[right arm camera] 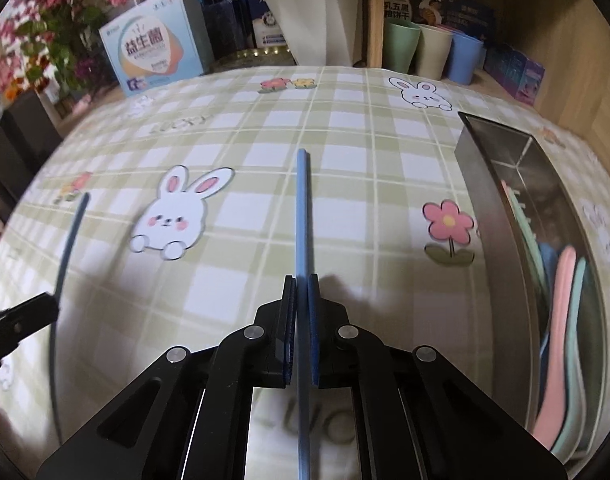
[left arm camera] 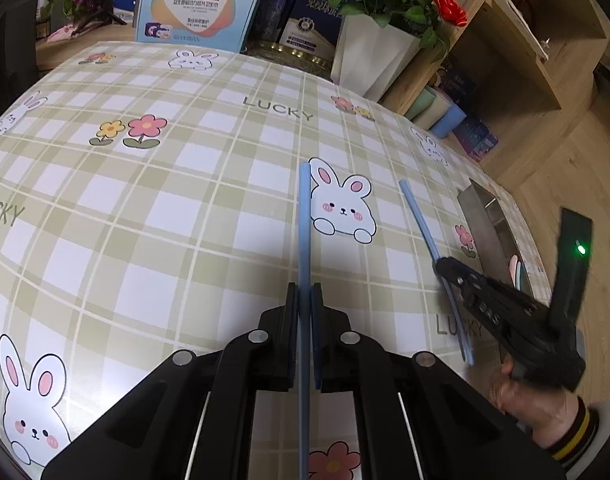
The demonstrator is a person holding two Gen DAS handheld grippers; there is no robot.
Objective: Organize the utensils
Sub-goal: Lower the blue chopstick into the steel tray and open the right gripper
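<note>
My left gripper (left arm camera: 305, 292) is shut on a blue chopstick (left arm camera: 305, 216) that points away over the checked tablecloth (left arm camera: 165, 208). My right gripper (right arm camera: 303, 280) is shut on a second blue chopstick (right arm camera: 303, 208), also held above the cloth. In the left wrist view the right gripper (left arm camera: 441, 267) shows at the right with its chopstick (left arm camera: 419, 216) slanting. In the right wrist view the left gripper (right arm camera: 51, 306) enters at the left edge with its chopstick (right arm camera: 71, 232). A steel tray (right arm camera: 493, 208) at the right holds pink, green and blue utensils (right arm camera: 561, 292).
The tray (left arm camera: 483, 220) lies near the table's right edge. Behind the table stand a white flower pot (left arm camera: 371, 56), a printed box (left arm camera: 197, 4) and several cups (right arm camera: 429, 56) on a wooden shelf. A hand in a striped cuff (left arm camera: 573, 428) holds the right gripper.
</note>
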